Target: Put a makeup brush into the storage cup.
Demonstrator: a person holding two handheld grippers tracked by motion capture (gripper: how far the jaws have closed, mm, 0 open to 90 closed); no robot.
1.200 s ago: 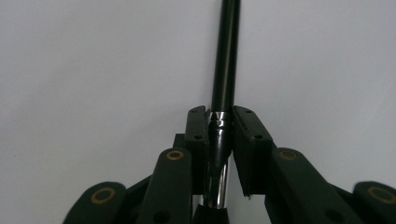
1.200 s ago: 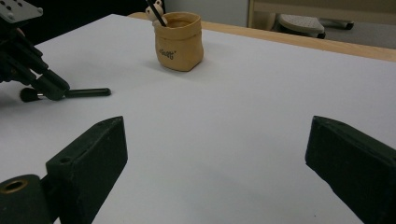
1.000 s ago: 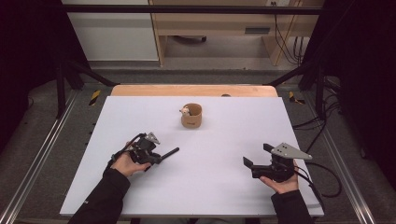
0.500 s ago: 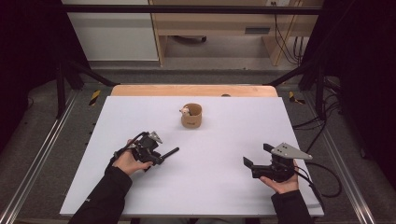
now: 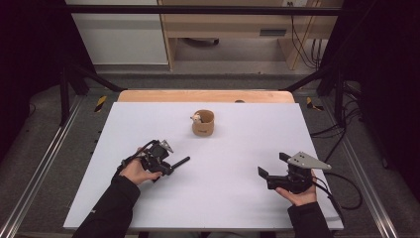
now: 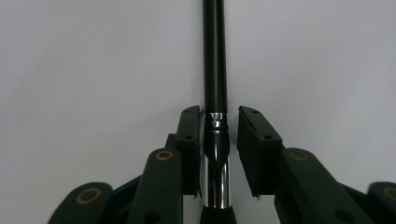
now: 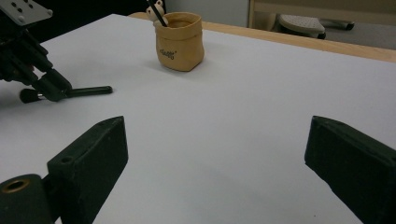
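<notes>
Matte white table (image 5: 218,198), slim glossy black brush (image 6: 215,60), soft tan pouch (image 5: 203,123)

Pouch (image 5: 203,123) mid-table (image 5: 237,208), behind; brush (image 5: 179,162) left-front, between left claw (image 5: 171,166) jaws.

A slim black brush handle (image 6: 215,56) with a chrome ferrule runs toward twelve o'clock over the pale surface (image 6: 93,60). The left tool (image 6: 218,140) straddles the ferrule, jaws just closing: nine o'clock pad touching, three o'clock pad slightly apart.
</notes>
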